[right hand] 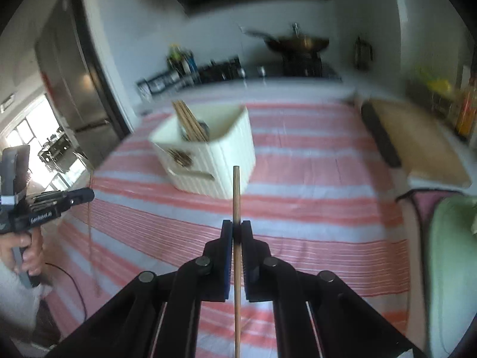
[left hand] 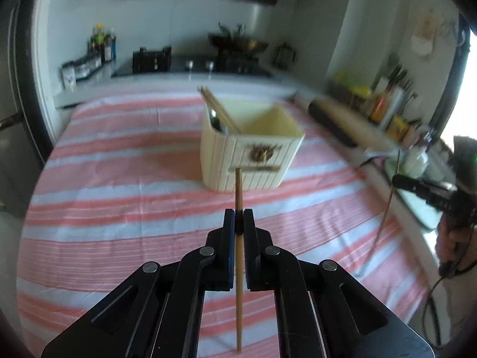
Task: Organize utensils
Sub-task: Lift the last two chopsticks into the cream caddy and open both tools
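Evidently, left gripper [left hand: 238, 217] and right gripper [right hand: 237, 228] each clamped one chopstick [left hand: 238, 191] [right hand: 236, 191], bound for the holder [left hand: 253, 161].

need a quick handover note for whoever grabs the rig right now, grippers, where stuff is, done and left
Left gripper: shut on a chopstick, held upright above the striped cloth.
Right gripper: shut on a second chopstick, also upright.
Holder: cream box mid-cloth, ahead of both grippers.
Done: several chopsticks and what looks like a spoon already lean in its far-left corner.
Left: drop both held chopsticks into the holder. No other loose utensils show on the cloth in these views.
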